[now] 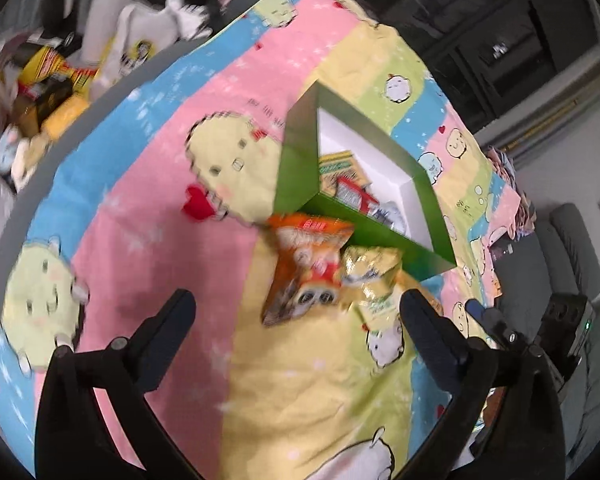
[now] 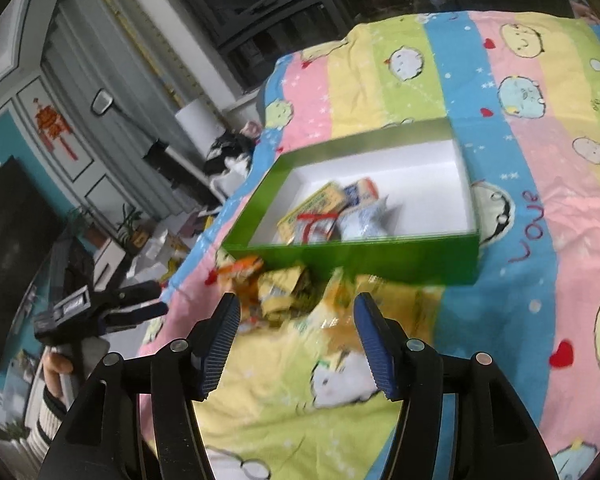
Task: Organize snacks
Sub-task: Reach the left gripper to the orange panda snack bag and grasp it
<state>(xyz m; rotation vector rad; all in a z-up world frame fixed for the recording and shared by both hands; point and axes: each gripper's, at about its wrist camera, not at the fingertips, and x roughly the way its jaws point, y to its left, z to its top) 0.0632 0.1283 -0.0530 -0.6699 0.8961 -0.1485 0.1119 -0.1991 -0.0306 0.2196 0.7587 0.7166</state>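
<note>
A green box (image 1: 296, 176) with a white inside stands on a pastel cartoon bedsheet and holds several snack packets (image 1: 352, 188). It also shows in the right wrist view (image 2: 380, 256) with packets (image 2: 332, 216) inside. An orange packet (image 1: 300, 264) and a yellow packet (image 1: 370, 270) lie on the sheet just outside the box's near wall; they show in the right wrist view as orange (image 2: 246, 270) and yellow (image 2: 282, 286). My left gripper (image 1: 296, 312) is open and empty, just short of these packets. My right gripper (image 2: 296, 316) is open and empty, also just short of them.
The sheet (image 1: 148, 240) covers a table whose edge drops off at the left. A pile of other snacks (image 1: 44, 88) lies beyond that edge. A grey sofa (image 1: 572, 264) is at the right. The left gripper shows in the right wrist view (image 2: 100, 308).
</note>
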